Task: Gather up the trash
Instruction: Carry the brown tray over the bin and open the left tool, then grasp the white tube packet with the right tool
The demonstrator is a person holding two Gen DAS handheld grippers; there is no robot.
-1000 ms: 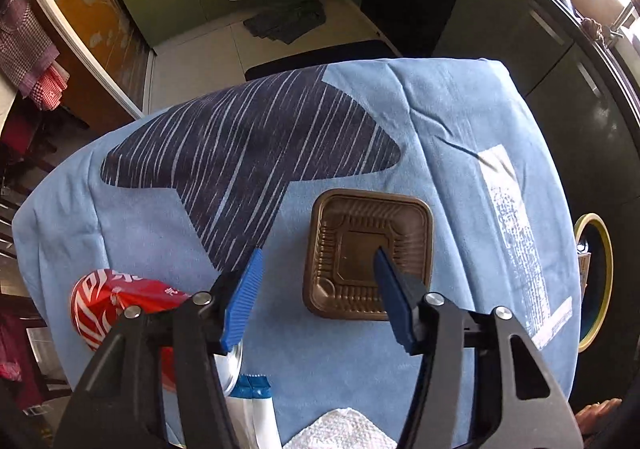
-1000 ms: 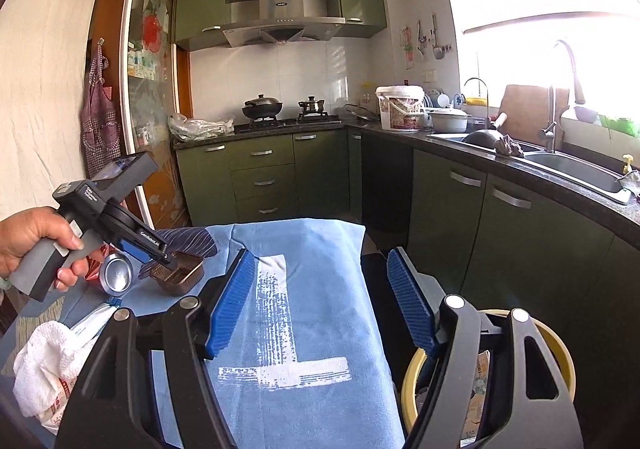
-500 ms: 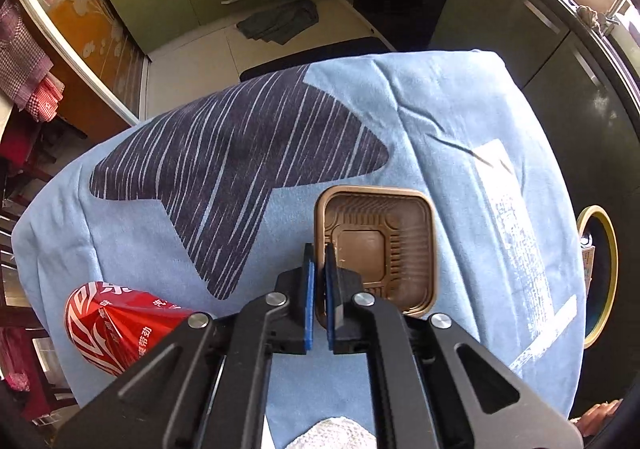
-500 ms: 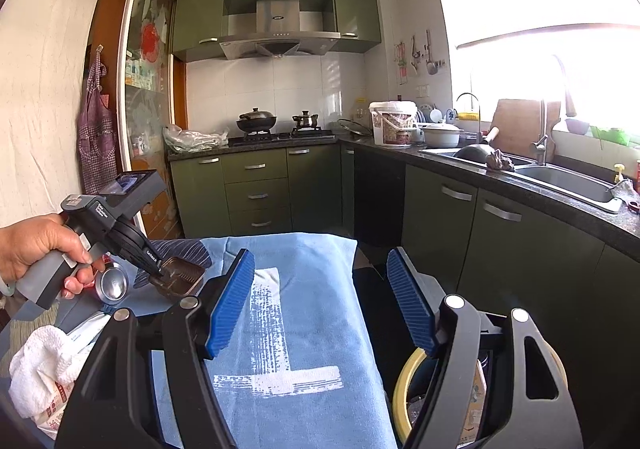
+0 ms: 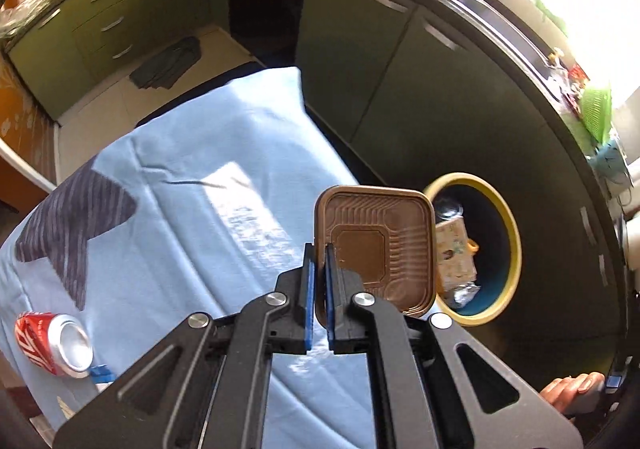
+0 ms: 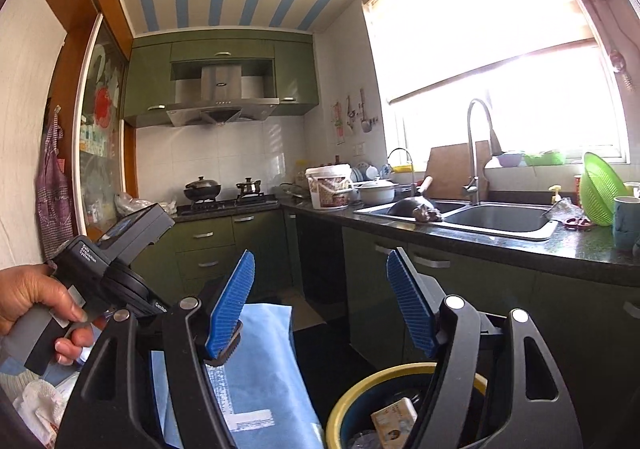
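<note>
The left gripper [image 5: 318,289] is clamped on the rim of the brown plastic tray [image 5: 376,245], held above the table edge near the yellow-rimmed bin [image 5: 510,225], so the carry likely needs finishing over the opening, while the right gripper [image 6: 320,301] hangs open

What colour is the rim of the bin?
Yellow; the bin rim shows best in the left wrist view.
</note>
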